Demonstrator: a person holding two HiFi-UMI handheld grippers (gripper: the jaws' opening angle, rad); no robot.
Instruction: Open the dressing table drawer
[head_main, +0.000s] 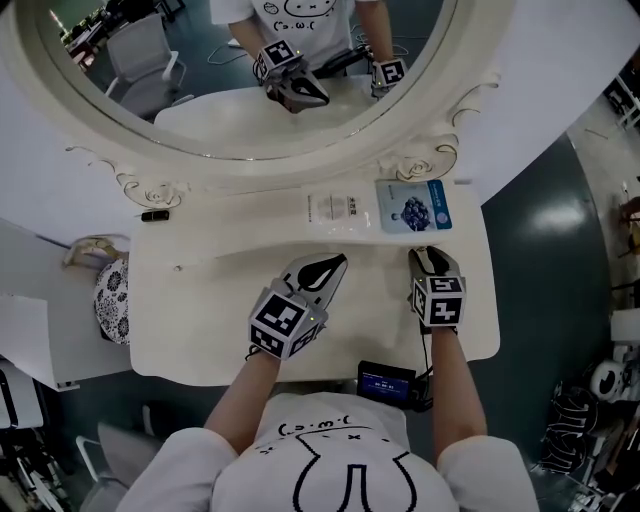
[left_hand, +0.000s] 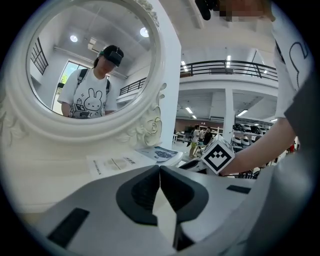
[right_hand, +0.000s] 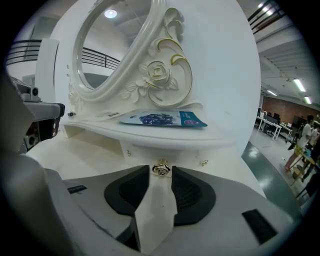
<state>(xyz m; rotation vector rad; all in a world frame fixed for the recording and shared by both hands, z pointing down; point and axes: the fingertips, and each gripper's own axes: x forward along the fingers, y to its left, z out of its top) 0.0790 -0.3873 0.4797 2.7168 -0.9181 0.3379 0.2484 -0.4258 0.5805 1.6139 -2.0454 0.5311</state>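
Observation:
The white dressing table (head_main: 200, 320) carries a raised shelf (right_hand: 165, 135) below its oval mirror (head_main: 250, 60). A small drawer (right_hand: 187, 159) sits under that shelf, with a gold rose-shaped knob (right_hand: 161, 169). My right gripper (right_hand: 160, 176) points straight at the knob, which stands just at the gap between the tips, and the jaws are open with the pads clear of it. In the head view the right gripper (head_main: 430, 252) reaches toward the shelf's front, and the drawer itself is hidden there. My left gripper (head_main: 335, 262) hovers over the tabletop, shut and empty, its tips (left_hand: 159, 167) meeting.
A blue-printed packet (head_main: 413, 206) and a white leaflet (head_main: 337, 208) lie on the shelf. A small black object (head_main: 155, 215) rests at the shelf's left end. A dark device (head_main: 387, 383) hangs at the table's front edge. A patterned stool (head_main: 113, 300) stands to the left.

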